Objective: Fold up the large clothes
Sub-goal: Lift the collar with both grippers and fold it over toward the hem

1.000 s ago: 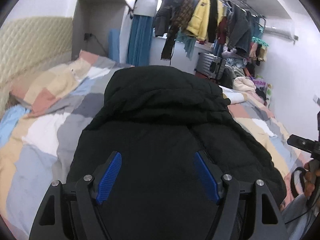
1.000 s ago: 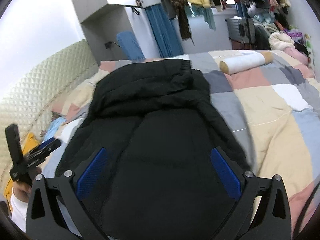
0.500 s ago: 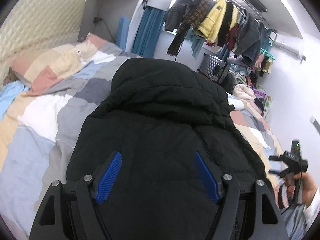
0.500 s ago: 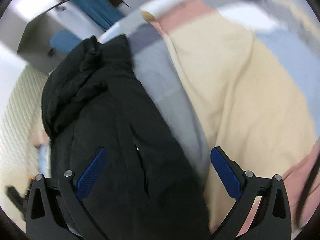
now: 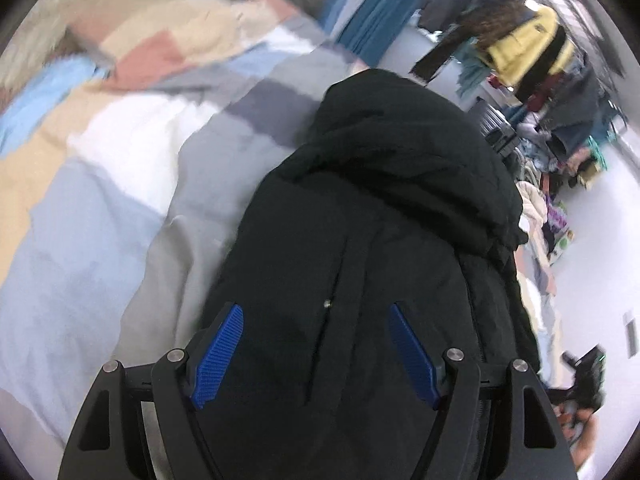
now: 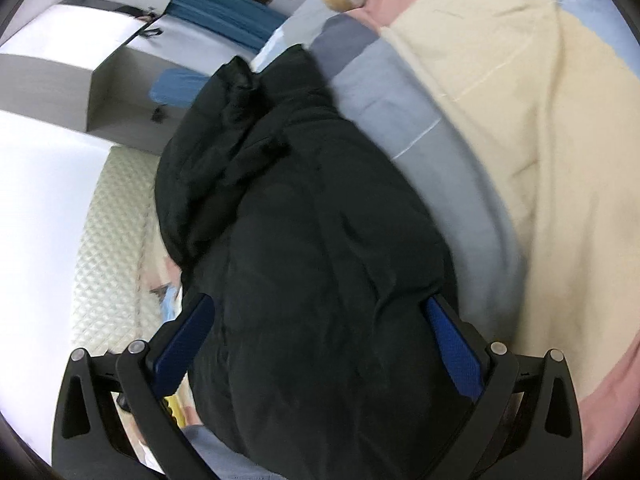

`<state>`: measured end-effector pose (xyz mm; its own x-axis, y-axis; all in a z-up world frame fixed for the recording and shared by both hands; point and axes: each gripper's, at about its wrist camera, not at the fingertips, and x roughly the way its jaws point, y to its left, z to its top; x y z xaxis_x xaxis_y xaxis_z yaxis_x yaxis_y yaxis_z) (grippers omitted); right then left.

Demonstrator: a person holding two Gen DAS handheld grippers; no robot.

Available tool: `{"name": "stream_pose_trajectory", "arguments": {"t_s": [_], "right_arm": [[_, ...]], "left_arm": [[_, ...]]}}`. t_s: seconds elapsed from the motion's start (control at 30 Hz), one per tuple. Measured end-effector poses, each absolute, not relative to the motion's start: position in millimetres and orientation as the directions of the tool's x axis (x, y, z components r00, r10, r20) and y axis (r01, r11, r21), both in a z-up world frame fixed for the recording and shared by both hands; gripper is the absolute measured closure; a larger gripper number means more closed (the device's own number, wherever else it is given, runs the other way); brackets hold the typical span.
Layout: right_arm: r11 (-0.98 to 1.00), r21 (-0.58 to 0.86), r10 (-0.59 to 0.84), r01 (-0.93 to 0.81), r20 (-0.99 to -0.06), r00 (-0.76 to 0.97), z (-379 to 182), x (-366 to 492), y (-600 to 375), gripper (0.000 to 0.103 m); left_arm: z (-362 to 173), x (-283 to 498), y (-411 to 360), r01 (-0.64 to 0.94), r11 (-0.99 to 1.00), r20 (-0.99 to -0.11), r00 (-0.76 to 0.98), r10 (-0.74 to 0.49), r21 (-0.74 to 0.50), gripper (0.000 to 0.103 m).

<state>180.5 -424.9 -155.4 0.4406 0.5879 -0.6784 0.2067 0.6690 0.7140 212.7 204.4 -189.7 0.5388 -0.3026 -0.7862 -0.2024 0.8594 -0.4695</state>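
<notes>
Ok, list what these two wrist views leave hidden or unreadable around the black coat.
- Puffy black hooded coat: its near hem runs behind the left tongs and off the bottom edge.
- Right wrist view: the coat bulges between the right tongs; whether the blue pads press it is unclear.
- Pastel patchwork bedspread: motion-blurred in the left wrist view.
- Sleeves: folded out of sight.

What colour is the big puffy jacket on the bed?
Black; the jacket shows best in the right wrist view.
</notes>
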Motion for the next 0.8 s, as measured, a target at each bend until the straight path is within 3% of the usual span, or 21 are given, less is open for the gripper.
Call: {"name": "stream_pose_trajectory", "arguments": {"t_s": [0.23,0.37,0.53,0.73,0.8], "right_arm": [[0.765,0.569,0.49,0.303,-0.819,0.3,-187.6,189.8,-425.1,0.0],[0.763,0.536,0.49,0.361,-0.844,0.217,-212.6,193.2,-429.5,0.0],[0.669,0.631,0.599,0.392,-0.77,0.217,-227.9,195.4,-432.8,0.0],[0.585,0.762,0.712,0.277,-0.646,0.275,-205.0,192.4,-417.7,0.0],[0.533,0.812,0.749,0.24,-0.584,0.312,-196.3,190.7,-415.4,0.0]], "left_arm": [[-226.8,225.1,231.5,-0.323,0.816,-0.853,0.39,-0.348,-0.48,0.028],[-255.7,224.6,238.4,-0.4,0.784,-0.874,0.317,-0.368,-0.475,0.028],[-262.4,226.3,233.4,-0.403,0.761,-0.859,0.304,-0.412,-0.508,0.026],[-242.5,218.6,224.6,-0.255,0.673,-0.711,0.384,-0.588,-0.694,0.026],[-227.1,215.9,219.1,-0.16,0.614,-0.616,0.42,-0.666,-0.773,0.023]]}}
